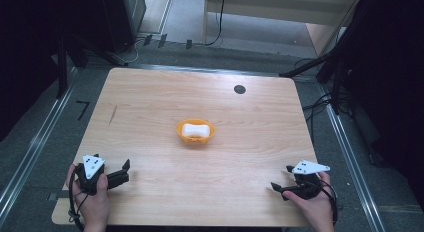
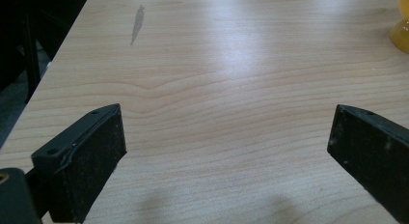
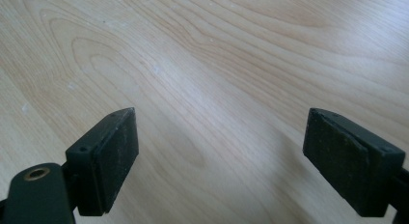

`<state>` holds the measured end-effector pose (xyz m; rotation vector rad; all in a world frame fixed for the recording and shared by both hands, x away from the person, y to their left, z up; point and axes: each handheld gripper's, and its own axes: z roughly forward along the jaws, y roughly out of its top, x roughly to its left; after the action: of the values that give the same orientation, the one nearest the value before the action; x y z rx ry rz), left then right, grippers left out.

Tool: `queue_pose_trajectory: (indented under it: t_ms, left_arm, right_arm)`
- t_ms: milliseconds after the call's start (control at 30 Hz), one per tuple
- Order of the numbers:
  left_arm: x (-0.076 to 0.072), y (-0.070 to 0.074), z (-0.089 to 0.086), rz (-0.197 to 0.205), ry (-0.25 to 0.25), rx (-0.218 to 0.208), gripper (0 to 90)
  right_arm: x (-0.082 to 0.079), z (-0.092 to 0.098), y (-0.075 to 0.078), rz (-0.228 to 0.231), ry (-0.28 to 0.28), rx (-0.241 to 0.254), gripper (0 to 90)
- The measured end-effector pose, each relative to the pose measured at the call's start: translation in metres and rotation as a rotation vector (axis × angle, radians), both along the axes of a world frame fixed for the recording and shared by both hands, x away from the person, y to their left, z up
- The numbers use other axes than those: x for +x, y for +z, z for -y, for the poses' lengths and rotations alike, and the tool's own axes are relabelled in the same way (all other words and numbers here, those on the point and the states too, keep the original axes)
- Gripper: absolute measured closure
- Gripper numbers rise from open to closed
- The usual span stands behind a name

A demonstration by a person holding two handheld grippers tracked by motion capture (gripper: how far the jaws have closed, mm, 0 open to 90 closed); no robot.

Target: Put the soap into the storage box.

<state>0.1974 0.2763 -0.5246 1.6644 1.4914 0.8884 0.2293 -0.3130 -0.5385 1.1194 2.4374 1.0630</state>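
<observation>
Bowl sits mid-desk, well apart from both grippers, roughly between them and farther from the person. Left gripper at the near-left edge, right gripper at the near-right edge; neither clearly nearer, call it even.

Both sets of jaws stand wide apart, nothing between them, just bare wood in each gripper view. Left gripper view catches the bowl's orange side at the far right edge, so the bowl lies ahead and to that gripper's right. The right gripper view looks down on plain desk; its jaws in the high view point left, toward the desk's middle.

Bowl: small, orange, round, upright. White block inside, rounded corners, long axis running left-right across the desk, looks soft but can't confirm.

Judgement: whichever hand goes in needs to reach forward and inward; jaws should straddle the block's short side.
</observation>
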Motion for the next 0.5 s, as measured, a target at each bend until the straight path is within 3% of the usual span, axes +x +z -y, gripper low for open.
queue_pose_trajectory:
  t_ms: [400,500]
  left_arm:
    - [-0.001,0.0,0.001,-0.002,-0.007,0.014,0.0]
    - [-0.001,0.0,0.001,-0.001,-0.009,0.015,0.0]
  right_arm:
    - [-0.022,0.034,0.0,0.02,-0.087,0.056,10.3]
    - [-0.026,0.041,0.002,0.029,-0.11,0.083,5.1]
